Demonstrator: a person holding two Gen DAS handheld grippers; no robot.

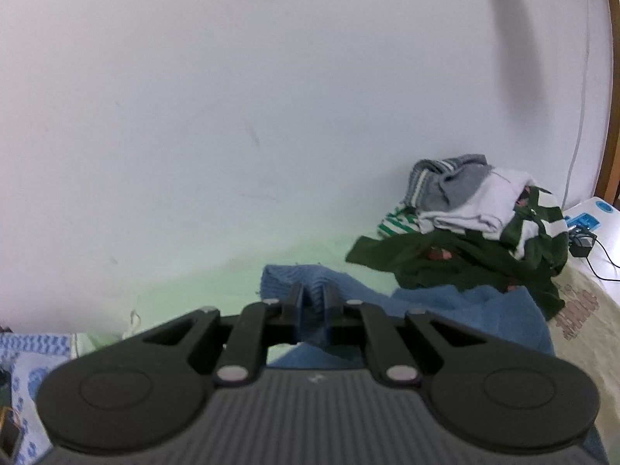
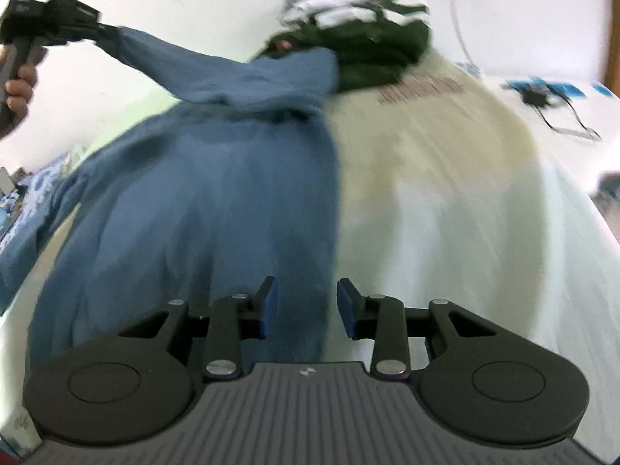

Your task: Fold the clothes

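On the bed [image 2: 445,201], left gripper [image 1: 313,302] (clamped) lifts blue sweater [image 2: 232,193]

Pale bed sheet [image 2: 445,201], blue garment [image 2: 217,201], clothes pile [image 1: 484,228], charger [image 1: 581,248]

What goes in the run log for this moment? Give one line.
left gripper: shut on blue top, sleeve lifted | right gripper: open above top | pile: unfolded

Plain white wall [image 1: 271,97] behind bed [image 2: 445,201]
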